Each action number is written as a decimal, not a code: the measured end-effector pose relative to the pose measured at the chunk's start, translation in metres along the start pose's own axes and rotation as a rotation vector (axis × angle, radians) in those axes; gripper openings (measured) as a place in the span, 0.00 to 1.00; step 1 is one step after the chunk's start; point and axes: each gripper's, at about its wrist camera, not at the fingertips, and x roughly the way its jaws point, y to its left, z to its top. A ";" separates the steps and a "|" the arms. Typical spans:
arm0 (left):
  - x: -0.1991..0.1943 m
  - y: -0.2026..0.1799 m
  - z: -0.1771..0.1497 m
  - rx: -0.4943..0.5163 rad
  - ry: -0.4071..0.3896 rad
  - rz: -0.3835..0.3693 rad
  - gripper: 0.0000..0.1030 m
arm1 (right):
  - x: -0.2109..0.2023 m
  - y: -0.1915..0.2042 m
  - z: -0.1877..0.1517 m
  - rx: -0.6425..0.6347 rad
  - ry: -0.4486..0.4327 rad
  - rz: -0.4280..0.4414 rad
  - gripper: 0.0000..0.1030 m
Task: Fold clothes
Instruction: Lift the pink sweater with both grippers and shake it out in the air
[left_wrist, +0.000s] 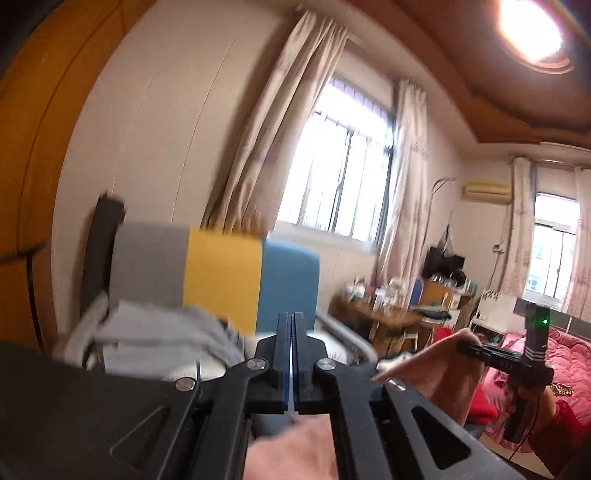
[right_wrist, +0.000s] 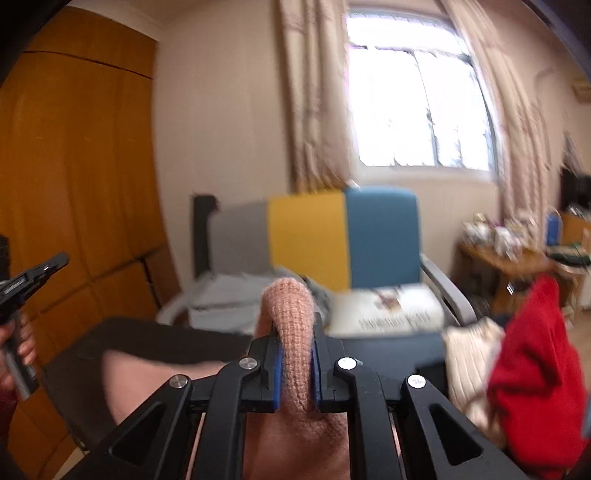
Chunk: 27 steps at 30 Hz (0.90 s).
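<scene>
My right gripper (right_wrist: 296, 354) is shut on a fold of a pink knitted garment (right_wrist: 291, 332), held up above a dark table (right_wrist: 147, 343); the rest of the garment hangs below the jaws. In the left wrist view, my left gripper (left_wrist: 293, 332) has its jaws nearly together, with pink cloth (left_wrist: 291, 450) showing under them; whether it pinches that cloth I cannot tell. The right gripper (left_wrist: 532, 354) appears at right in the left wrist view, with pink cloth (left_wrist: 439, 365) stretched toward it. The left gripper's tip (right_wrist: 37, 273) shows at the left edge of the right wrist view.
A grey, yellow and blue chair (right_wrist: 332, 236) stands behind the table with grey clothes (right_wrist: 229, 295) on it. A red garment (right_wrist: 532, 369) and a cream one (right_wrist: 469, 362) lie at right. A wooden wardrobe (right_wrist: 74, 184) is at left, a cluttered desk (left_wrist: 388, 306) and a red bed (left_wrist: 561, 354) further right.
</scene>
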 end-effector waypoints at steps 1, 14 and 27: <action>-0.001 0.002 0.002 0.000 0.013 -0.009 0.00 | -0.002 0.007 0.006 -0.023 -0.014 0.012 0.12; 0.142 0.042 -0.219 -0.004 0.709 -0.010 0.62 | 0.027 -0.018 -0.056 0.078 0.169 -0.046 0.12; 0.199 0.009 -0.308 0.164 0.926 0.043 0.12 | 0.041 -0.043 -0.094 0.137 0.269 -0.083 0.12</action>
